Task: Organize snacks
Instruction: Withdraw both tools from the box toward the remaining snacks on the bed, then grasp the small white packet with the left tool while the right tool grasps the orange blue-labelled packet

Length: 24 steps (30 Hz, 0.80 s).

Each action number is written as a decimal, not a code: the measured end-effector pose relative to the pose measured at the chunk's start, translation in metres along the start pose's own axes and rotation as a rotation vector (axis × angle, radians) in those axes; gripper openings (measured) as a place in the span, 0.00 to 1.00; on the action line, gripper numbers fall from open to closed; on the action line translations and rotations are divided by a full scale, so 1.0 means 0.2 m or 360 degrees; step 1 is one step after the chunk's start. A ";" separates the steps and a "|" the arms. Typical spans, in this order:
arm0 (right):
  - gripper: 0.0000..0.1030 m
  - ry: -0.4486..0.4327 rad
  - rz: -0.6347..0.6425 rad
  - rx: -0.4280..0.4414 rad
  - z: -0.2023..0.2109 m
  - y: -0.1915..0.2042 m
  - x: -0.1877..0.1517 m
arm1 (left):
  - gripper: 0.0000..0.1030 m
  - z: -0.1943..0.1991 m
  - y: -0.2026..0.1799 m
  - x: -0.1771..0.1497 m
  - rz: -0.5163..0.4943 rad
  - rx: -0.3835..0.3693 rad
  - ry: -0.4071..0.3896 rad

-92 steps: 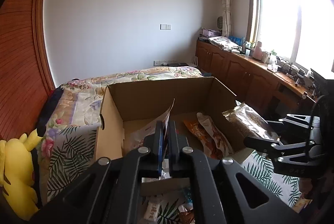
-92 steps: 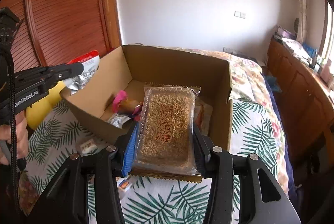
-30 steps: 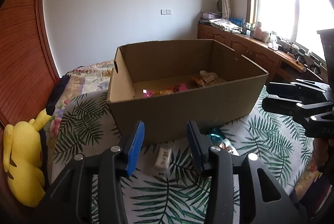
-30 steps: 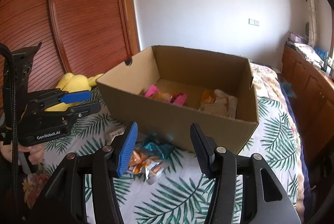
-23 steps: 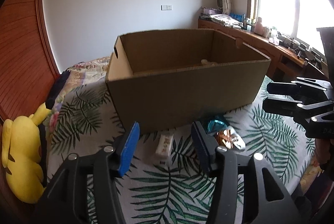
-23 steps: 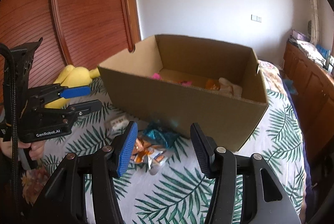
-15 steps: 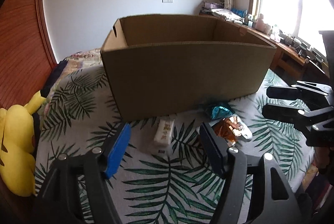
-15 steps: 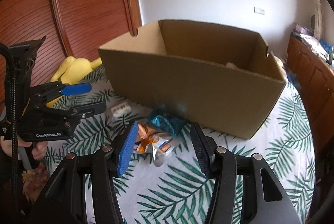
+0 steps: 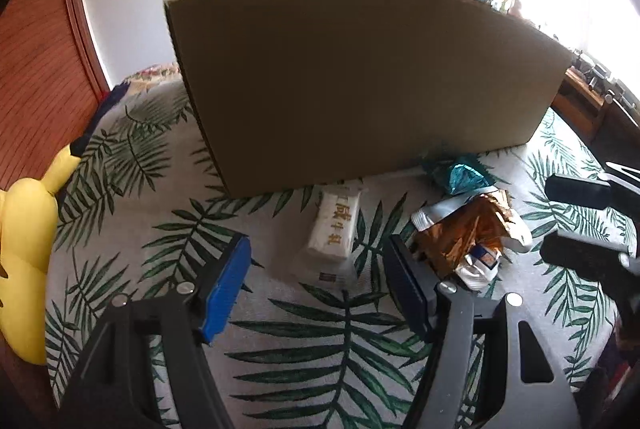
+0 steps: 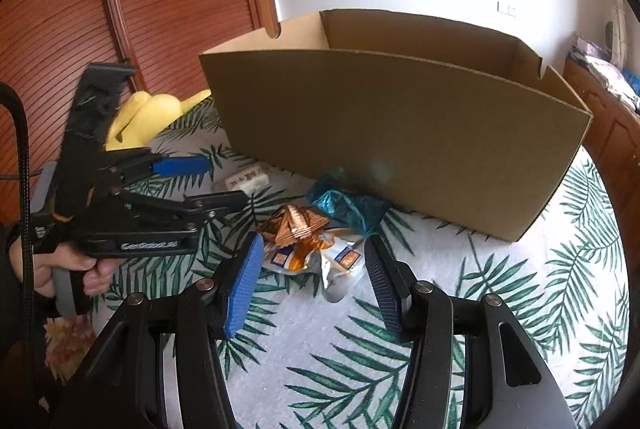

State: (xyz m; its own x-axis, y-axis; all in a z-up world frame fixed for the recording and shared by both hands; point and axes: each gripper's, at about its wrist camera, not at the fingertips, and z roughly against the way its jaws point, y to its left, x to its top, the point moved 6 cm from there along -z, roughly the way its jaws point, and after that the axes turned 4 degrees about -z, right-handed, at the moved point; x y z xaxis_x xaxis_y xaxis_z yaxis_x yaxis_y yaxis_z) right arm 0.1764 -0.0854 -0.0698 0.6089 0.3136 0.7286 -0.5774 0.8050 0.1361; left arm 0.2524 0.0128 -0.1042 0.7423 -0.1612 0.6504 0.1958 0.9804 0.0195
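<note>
A large open cardboard box (image 9: pixel 360 77) stands on the leaf-print bedspread; it also shows in the right wrist view (image 10: pixel 400 133). In front of it lie a white snack packet with gold characters (image 9: pixel 337 229), a teal foil packet (image 9: pixel 460 175) and a crumpled gold and silver wrapper pile (image 9: pixel 468 233). My left gripper (image 9: pixel 320 277) is open and empty, low over the white packet. My right gripper (image 10: pixel 314 269) is open and empty, just above the gold wrapper pile (image 10: pixel 298 229), with the teal packet (image 10: pixel 348 205) beyond it. The box's contents are hidden.
A yellow plush toy (image 9: pixel 24 229) lies at the left edge of the bed. A red-brown wooden wardrobe door (image 10: pixel 120 9) stands behind it. Wooden cabinets (image 9: pixel 588 101) run under the bright window at the right. The bedspread (image 10: pixel 520 309) extends to the right of the wrappers.
Both grippers dropped their snacks into the box about three seconds ago, opened, and have since come down low to the loose packets in front of the box.
</note>
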 end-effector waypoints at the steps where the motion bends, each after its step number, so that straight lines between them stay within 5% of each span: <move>1: 0.52 0.0001 0.0005 -0.0002 0.00 0.00 -0.01 | 0.66 -0.01 -0.01 0.00 0.0000 -0.0007 0.0006; 14: 0.52 0.0035 -0.0012 0.0009 -0.04 0.00 -0.04 | 0.65 -0.06 -0.04 0.02 -0.0007 0.0013 0.0054; 20: 0.52 0.0057 -0.0041 0.0023 -0.09 0.00 -0.04 | 0.27 -0.03 -0.06 0.02 -0.0025 -0.0013 0.0022; 24: 0.52 0.0059 -0.0048 0.0026 -0.11 0.01 -0.03 | 0.25 -0.01 -0.05 0.02 0.0007 -0.0012 -0.0005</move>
State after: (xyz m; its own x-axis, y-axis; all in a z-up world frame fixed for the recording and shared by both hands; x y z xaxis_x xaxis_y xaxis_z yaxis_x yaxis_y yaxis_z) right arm 0.1839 -0.0740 -0.0881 0.6458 0.3077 0.6988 -0.5670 0.8062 0.1690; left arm 0.2542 0.0028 -0.1027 0.7410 -0.1564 0.6530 0.1975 0.9803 0.0107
